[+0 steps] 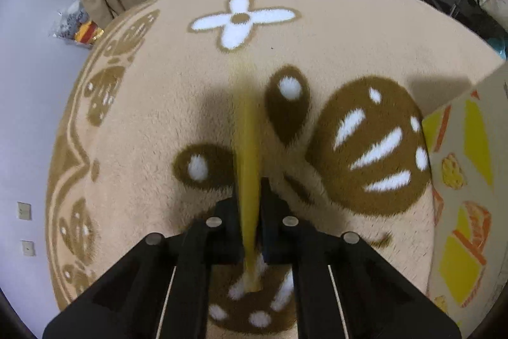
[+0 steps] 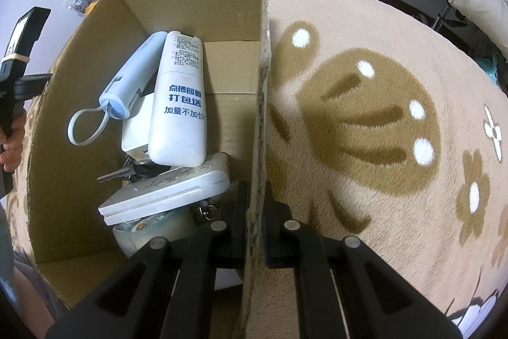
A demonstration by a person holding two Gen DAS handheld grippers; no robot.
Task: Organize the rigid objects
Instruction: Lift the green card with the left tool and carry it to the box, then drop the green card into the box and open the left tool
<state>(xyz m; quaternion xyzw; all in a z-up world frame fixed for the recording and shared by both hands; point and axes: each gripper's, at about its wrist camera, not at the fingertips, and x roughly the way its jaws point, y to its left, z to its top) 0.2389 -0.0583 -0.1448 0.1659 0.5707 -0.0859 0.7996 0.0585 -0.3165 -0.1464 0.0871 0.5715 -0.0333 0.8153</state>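
Left wrist view: the left tongs [image 1: 250,205] are closed on a long yellow stick [image 1: 249,167], blurred, whose long axis runs straight ahead from between the 2 black fingers [image 1: 227,231]; its near end pokes out behind them. Below lies a beige rug [image 1: 333,30] with brown butterfly shapes and a white flower. At the right edge stands a box wall [image 1: 460,180] printed with yellow and orange shapes; no writing on it can be read.

Right wrist view: the right tongs [image 2: 255,212] pinch the upright wall of an open cardboard box [image 2: 203,5], 1 finger inside, 1 outside. Inside, a white bottle [image 2: 179,104] lies on the pile, cap end pointing away, with blue print reading "点揭回管 打包送 加量不加价". Beside it on the left lies a pale blue device [image 2: 133,75] with a loop strap. Under them sit a white remote [image 2: 165,189] and keys [image 2: 117,172]. At the left edge a hand [image 2: 12,145] grips the other black tool's handle.
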